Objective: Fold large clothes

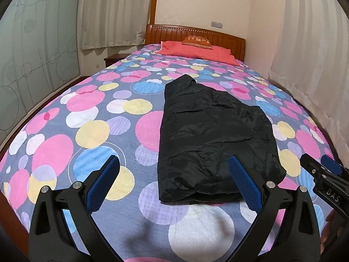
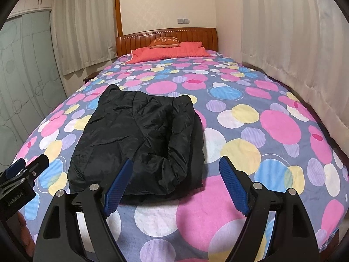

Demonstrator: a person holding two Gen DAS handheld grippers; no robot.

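Left gripper (image 1: 174,170) and right gripper (image 2: 175,170) both spread, nothing between the pads. Folded black jacket (image 1: 214,135) lies just beyond the fingertips on the bedspread (image 1: 91,135), open bed either side. Curtains (image 2: 283,43) close off the right edge.

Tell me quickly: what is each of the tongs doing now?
Left tongs: open, holding nothing, above the black jacket.
Right tongs: open, holding nothing.

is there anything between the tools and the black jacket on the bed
Nothing visible. The black jacket lies alone on the spotted bedspread, and only bare spread separates it from the open left tool and open right tool. The red pillow sits far off by the headboard.
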